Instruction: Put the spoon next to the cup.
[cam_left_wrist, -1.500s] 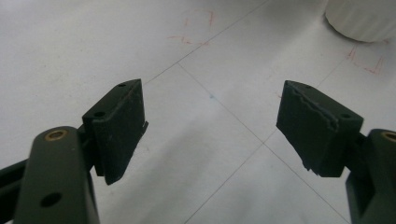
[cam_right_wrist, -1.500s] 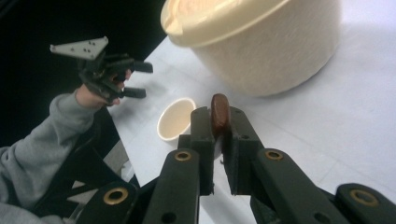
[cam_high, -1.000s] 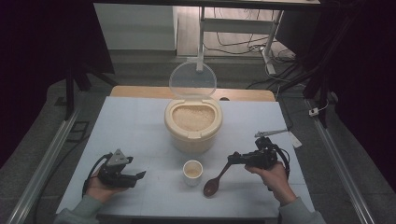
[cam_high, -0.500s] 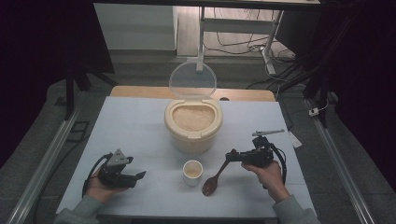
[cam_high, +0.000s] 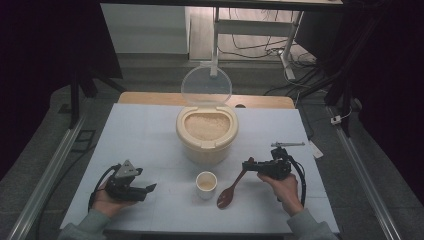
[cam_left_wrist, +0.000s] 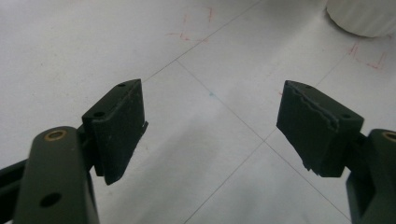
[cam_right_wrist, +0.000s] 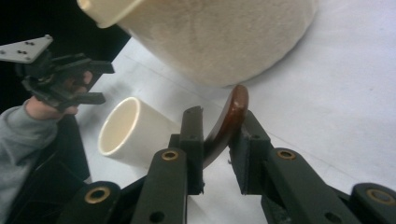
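Since the earlier frames your right gripper (cam_high: 248, 165) has come down toward the table with the wooden spoon (cam_high: 231, 190), whose bowl now lies on the white tabletop (cam_high: 150, 130) just right of the small cup (cam_high: 206, 182); its jaws have just been opening, with the spoon's handle between them. Your left gripper (cam_high: 148, 189) has not shifted. Item, high view: a cream rice container (cam_high: 207, 134) stands mid-table with its clear lid (cam_high: 206, 86) hinged upright behind it, grain exposed, presumably left open for scooping. The cup stands directly in front of it, and the spoon runs slanting from your right gripper down to its bowl beside the cup. Your left hand (cam_high: 107, 199) rests on the table well to the left, its gripper pointing toward the cup. Item, left gripper view: the two black pads (cam_left_wrist: 119, 123) stand wide apart, nothing between them, bare table beneath and the base of a white vessel (cam_left_wrist: 362, 16) at the upper right corner; this gripper is released and idle, likely parked clear of the work. Item, right gripper view: the brown spoon handle (cam_right_wrist: 229, 123) curves up between the jaws; the grip looks loosened rather than clenched, the handle leaning on one pad, with a gap at the other. The cup (cam_right_wrist: 123, 130) lies just left of the jaws, the container wall (cam_right_wrist: 219, 42) rises close behind, and your left gripper (cam_right_wrist: 100, 82) shows farther off. The placement reads as the spoon being set down beside the cup.
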